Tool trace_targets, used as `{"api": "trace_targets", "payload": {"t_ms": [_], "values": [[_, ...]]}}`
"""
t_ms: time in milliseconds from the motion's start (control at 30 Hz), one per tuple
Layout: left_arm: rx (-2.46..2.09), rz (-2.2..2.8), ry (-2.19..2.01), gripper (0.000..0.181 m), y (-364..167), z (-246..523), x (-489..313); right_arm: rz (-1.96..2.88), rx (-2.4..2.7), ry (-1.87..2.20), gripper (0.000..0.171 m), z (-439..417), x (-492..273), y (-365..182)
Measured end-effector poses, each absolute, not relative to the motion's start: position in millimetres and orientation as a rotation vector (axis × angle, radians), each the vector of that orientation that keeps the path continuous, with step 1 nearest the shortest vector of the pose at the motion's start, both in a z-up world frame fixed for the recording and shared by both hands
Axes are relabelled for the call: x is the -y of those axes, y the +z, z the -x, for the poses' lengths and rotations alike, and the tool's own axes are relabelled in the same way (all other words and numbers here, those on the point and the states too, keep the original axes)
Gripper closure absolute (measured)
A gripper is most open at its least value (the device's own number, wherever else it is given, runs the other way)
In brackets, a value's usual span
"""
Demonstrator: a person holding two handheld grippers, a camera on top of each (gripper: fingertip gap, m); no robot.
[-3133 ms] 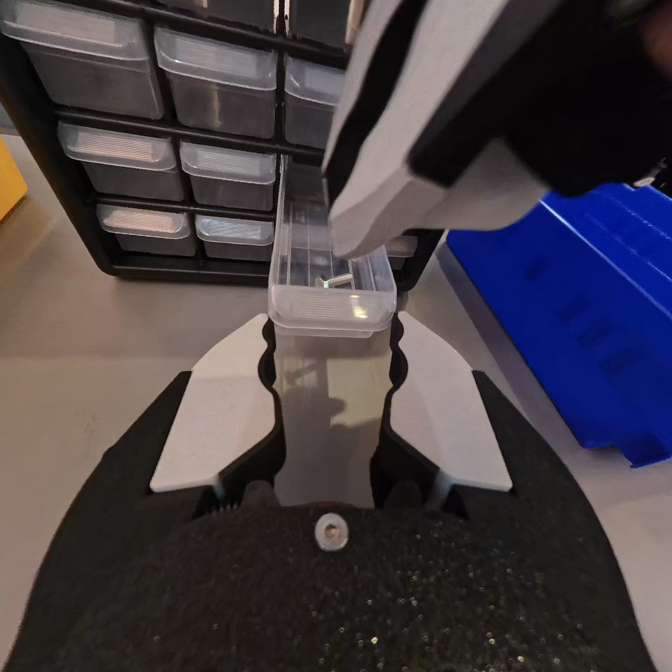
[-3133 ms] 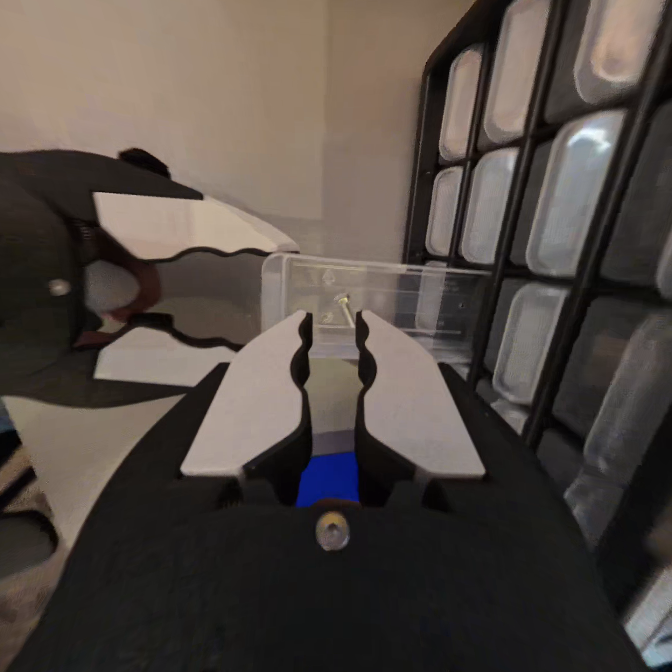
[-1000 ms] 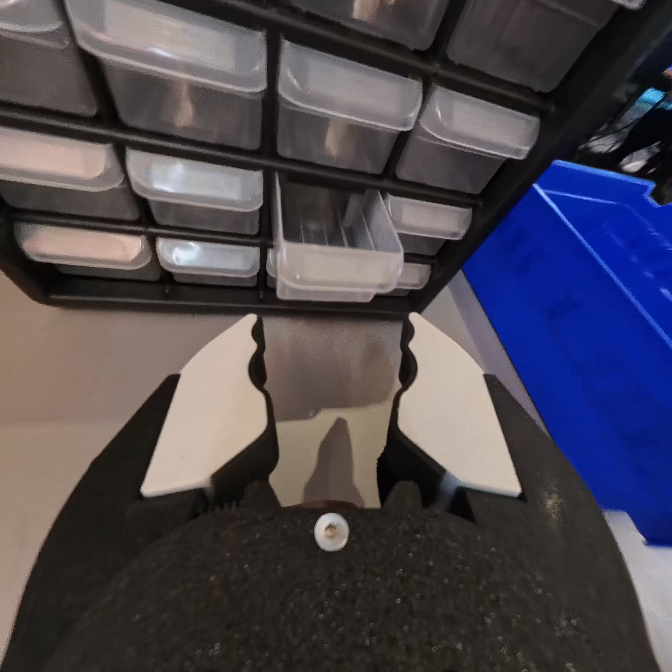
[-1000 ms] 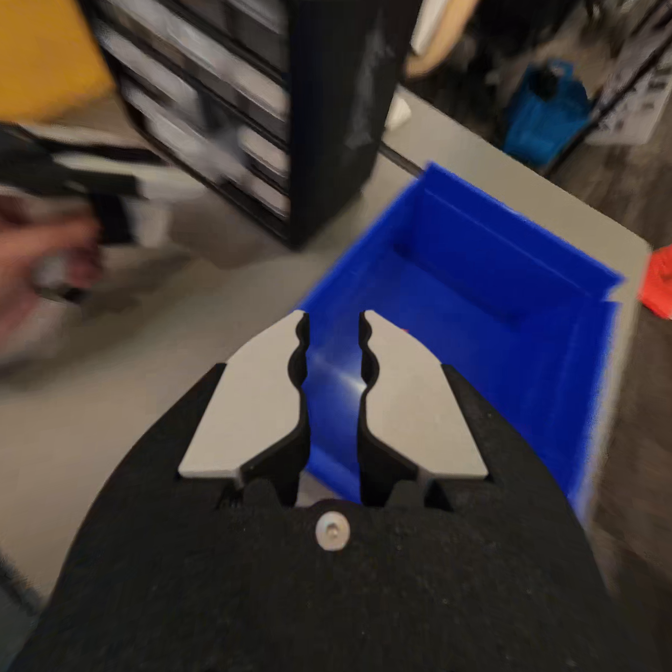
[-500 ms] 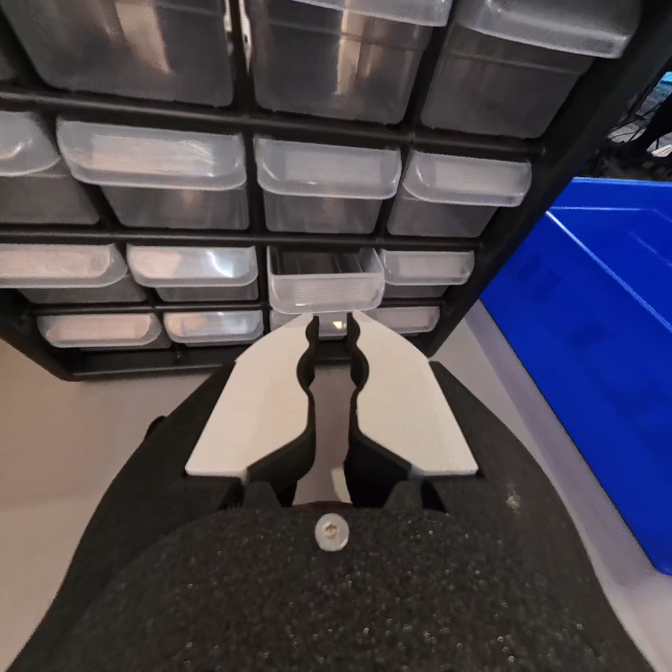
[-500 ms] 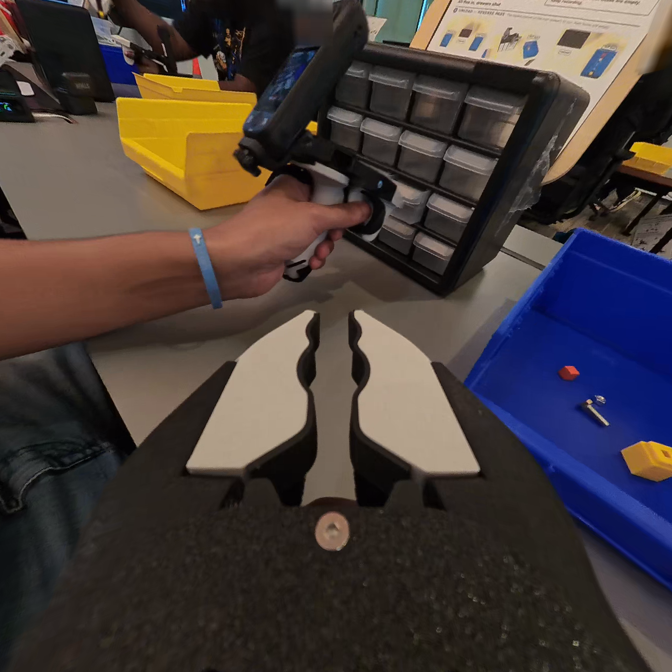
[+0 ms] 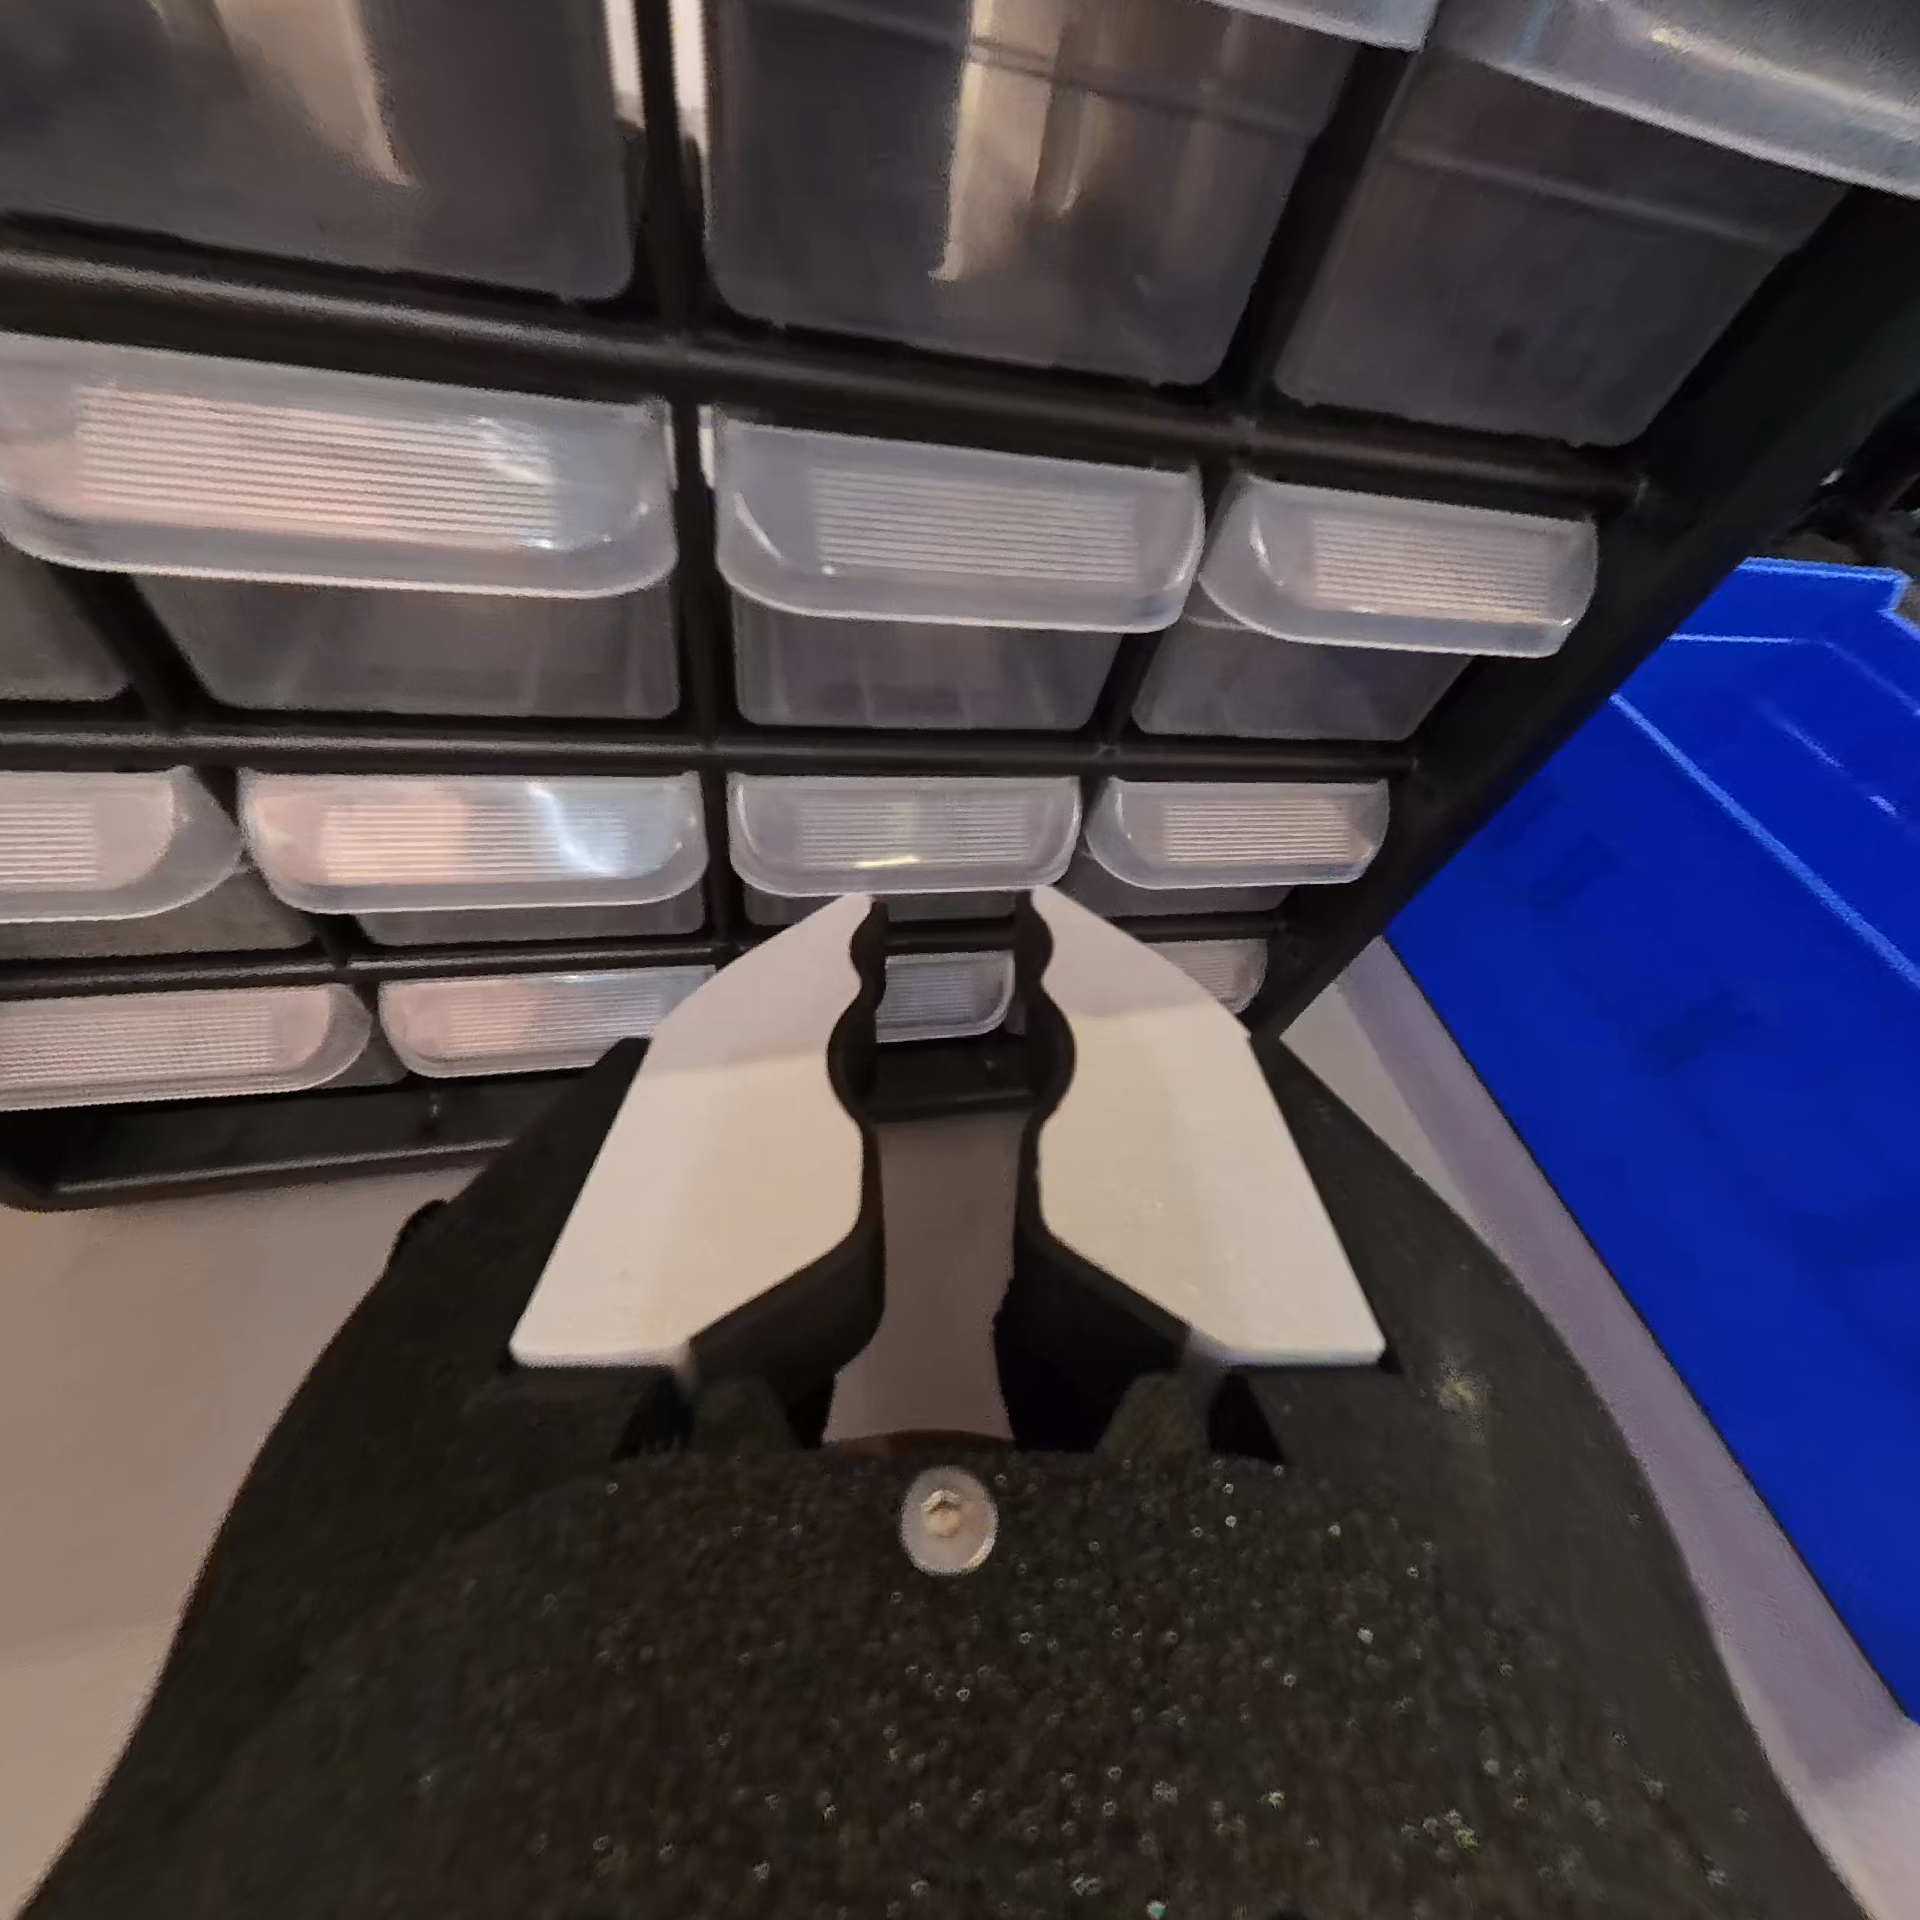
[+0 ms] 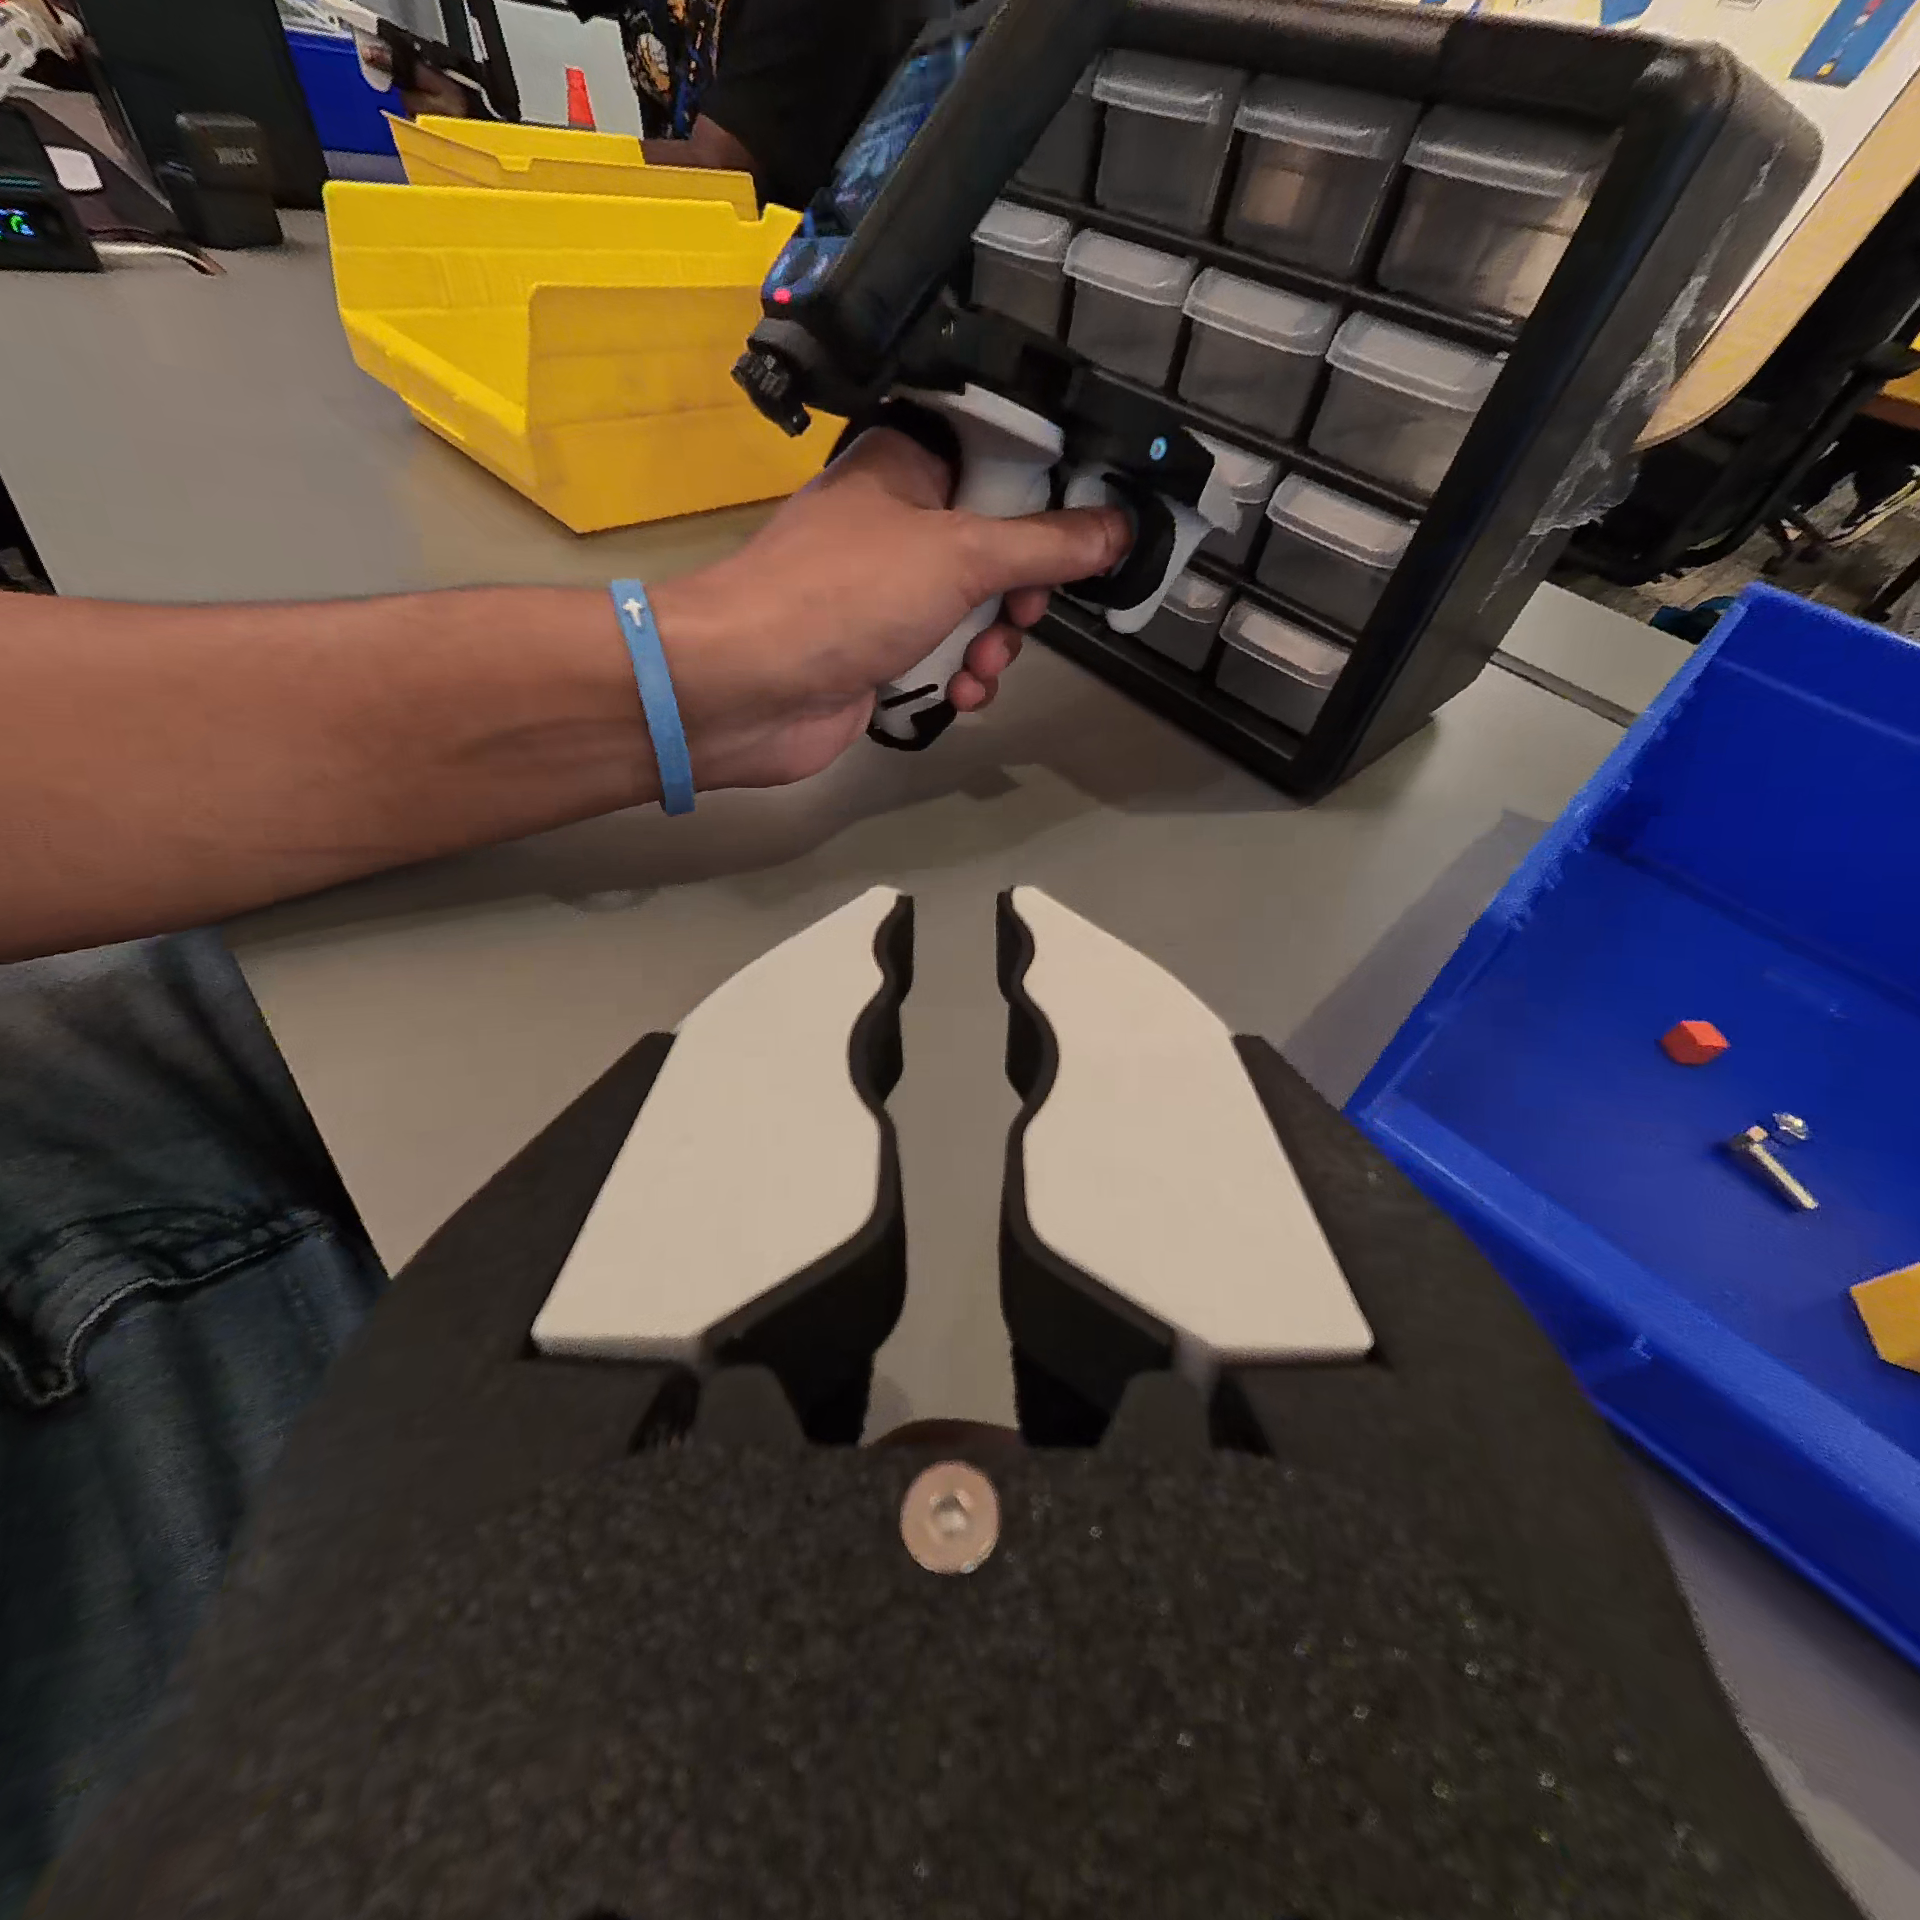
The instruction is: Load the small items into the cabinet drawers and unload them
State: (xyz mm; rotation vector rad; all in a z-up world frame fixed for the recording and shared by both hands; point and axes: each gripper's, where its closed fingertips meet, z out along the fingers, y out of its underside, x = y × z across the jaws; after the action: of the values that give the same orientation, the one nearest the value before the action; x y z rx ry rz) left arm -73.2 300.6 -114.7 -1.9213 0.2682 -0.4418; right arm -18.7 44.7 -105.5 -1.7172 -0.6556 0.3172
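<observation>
The black cabinet [image 7: 686,748] of clear drawers fills the left wrist view, and all its drawers sit flush. My left gripper [image 7: 951,914] is almost shut with a narrow gap and holds nothing. Its tips are right below the front of a clear drawer [image 7: 902,831] in the second row from the bottom. In the right wrist view a hand holds that gripper [image 8: 1143,520] against the cabinet [image 8: 1558,312]. My right gripper [image 8: 956,899] is almost shut and empty, low over the table, away from the cabinet. A red cube [image 8: 1694,1041], a screw [image 8: 1771,1166] and a yellow block [image 8: 1891,1320] lie in the blue bin [image 8: 1714,831].
The blue bin [image 7: 1714,1039] stands just right of the cabinet. A yellow bin [image 8: 582,343] stands on the table left of the cabinet. The person's forearm [image 8: 416,727] crosses the table in front of my right gripper, and a jeans-clad leg [image 8: 125,1247] is at the table's near edge. The gap from one gripper's tips to the other's is roughly 25 centimeters. The red cube [image 8: 1694,1041] is about 25 centimeters from both grippers' fingertips.
The pulled-out drawer holding a screw has been pushed flush. My left gripper narrowed and moved up to the cabinet. My right gripper left the drawer and drew back beside the blue bin.
</observation>
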Motion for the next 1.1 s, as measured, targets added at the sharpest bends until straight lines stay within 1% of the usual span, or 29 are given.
{"api": "trace_targets", "payload": {"t_ms": [100, 133, 233, 333, 467, 600, 700, 900, 1033, 1100], "values": [[-0.287, 1.951, -0.562, 0.134, -119, 65, -292, 1.724, 0.66, 0.324, 0.156, 20, -45, -107], [-0.284, 1.969, -0.644, 0.13, -120, 59, -285, 1.725, 0.661, 0.324, 0.156, 20, -45, -107], [-0.251, 1.912, -0.941, 0.124, -110, 41, -260, 1.716, 0.657, 0.318, 0.156, 20, -44, -105], [-0.19, 1.76, -1.222, 0.118, -87, 29, -240, 1.712, 0.642, 0.324, 0.156, 18, -45, -103], [-0.097, 1.642, -1.43, 0.117, -73, 23, -233, 1.711, 0.619, 0.329, 0.156, 13, -45, -101], [-0.009, 1.64, -1.509, 0.118, -77, 17, -240, 1.709, 0.59, 0.345, 0.156, 9, -46, -98], [0.026, 1.622, -1.472, 0.118, -78, 14, -247, 1.712, 0.573, 0.362, 0.156, 8, -46, -97], [-0.044, 1.6, -1.375, 0.118, -69, -5, -249, 1.709, 0.57, 0.36, 0.156, 6, -45, -96], [0.004, 1.629, -1.32, 0.117, -70, -3, -260, 1.716, 0.575, 0.355, 0.156, 6, -45, -98], [0.023, 1.646, -1.322, 0.124, -73, -2, -263, 1.719, 0.578, 0.354, 0.156, 6, -45, -99]]}}
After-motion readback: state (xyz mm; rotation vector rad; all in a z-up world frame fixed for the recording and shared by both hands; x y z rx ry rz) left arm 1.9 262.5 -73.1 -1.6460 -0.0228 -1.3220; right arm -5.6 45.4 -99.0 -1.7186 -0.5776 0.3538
